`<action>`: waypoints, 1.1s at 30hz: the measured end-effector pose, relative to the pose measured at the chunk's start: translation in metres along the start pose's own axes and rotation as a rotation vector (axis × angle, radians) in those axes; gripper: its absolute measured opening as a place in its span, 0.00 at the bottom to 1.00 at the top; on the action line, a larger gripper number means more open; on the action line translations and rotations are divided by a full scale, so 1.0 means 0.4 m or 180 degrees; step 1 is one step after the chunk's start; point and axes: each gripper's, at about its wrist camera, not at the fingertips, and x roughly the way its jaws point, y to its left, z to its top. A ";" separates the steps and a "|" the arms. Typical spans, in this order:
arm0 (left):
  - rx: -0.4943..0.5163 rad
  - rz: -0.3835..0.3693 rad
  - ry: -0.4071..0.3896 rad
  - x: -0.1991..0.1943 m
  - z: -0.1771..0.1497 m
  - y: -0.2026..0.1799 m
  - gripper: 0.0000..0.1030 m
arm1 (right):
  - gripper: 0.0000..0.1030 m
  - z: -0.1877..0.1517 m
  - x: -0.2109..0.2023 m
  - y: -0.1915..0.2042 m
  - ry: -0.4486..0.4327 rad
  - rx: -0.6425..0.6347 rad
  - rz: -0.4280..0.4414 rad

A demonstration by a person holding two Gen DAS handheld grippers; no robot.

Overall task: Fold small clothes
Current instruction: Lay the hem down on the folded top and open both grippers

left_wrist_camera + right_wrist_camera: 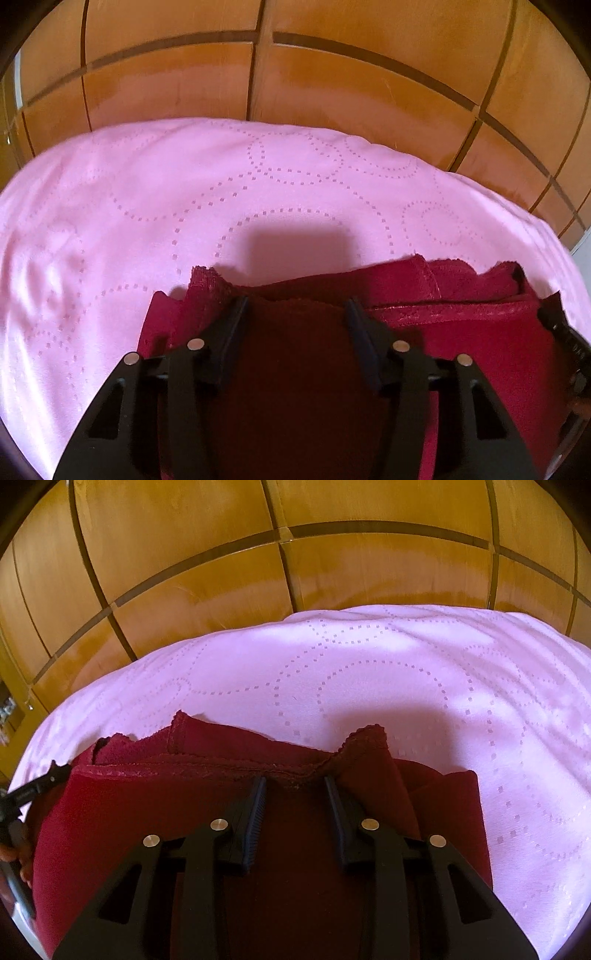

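Nearest the left wrist camera, the left gripper (297,308) points down over a dark red garment (461,332), its black fingers (229,328) standing moderately apart above the cloth. The fabric lies slack in the gap and neither pad visibly presses on it, so this claw reads as open and holding nothing.

In the right wrist view, the right gripper (295,788) stands narrower, its ribbed pads (256,808) close on either side of the garment's (110,823) stitched hem, where a small ridge of cloth bunches up between the tips. Whether the pads actually pinch that ridge or only bracket it is hard to tell from this angle.

The red garment lies partly folded on a pink bedspread (147,206) quilted with dotted rings, its scalloped edges raised in small peaks at the far side. Beyond the bed rises a wall of orange-brown wooden panels (351,74) divided by dark grooves.

At the left edge of the right view, the tip of the other gripper rests by the garment's corner. No brand, label or legible writing shows on the cloth or the tools.
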 end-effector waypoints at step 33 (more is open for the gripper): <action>-0.0073 0.0117 -0.0183 -0.110 -0.133 0.051 0.97 | 0.33 -0.003 -0.013 0.023 -0.0099 -0.0093 -0.0104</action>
